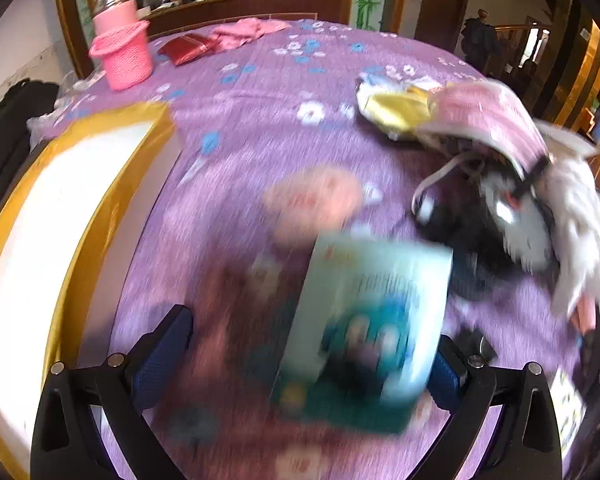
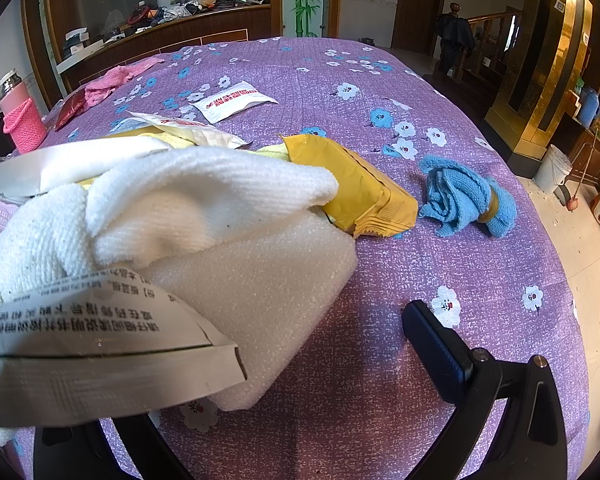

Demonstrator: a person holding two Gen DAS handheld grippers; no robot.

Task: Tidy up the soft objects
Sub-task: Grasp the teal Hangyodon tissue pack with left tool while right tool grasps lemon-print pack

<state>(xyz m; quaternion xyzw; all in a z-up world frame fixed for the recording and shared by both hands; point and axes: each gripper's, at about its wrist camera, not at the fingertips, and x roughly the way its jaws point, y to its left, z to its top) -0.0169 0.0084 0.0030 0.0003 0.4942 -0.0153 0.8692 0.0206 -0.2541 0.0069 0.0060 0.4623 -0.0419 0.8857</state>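
The left wrist view is motion-blurred. My left gripper (image 1: 306,360) is open wide over the purple flowered cloth (image 1: 260,120). A pale teal packet (image 1: 364,320) lies between its fingers, near the right pad (image 1: 448,376) and well apart from the left one. My right gripper (image 2: 284,320) is open too. Only its right finger (image 2: 436,344) shows; the left is hidden under a pile. That pile holds a white towel (image 2: 180,208), a white foam block (image 2: 268,288) and a printed paper packet (image 2: 100,344). A yellow packet (image 2: 352,184) and a crumpled blue cloth (image 2: 460,200) lie beyond.
A white box with a yellow rim (image 1: 60,220) stands at the left. A pink cup in a knitted holder (image 1: 122,52), a red pouch (image 1: 188,48) and a pink cloth (image 1: 244,32) sit at the far edge. A white sachet (image 2: 232,102) lies mid-table. The table edge drops off at the right.
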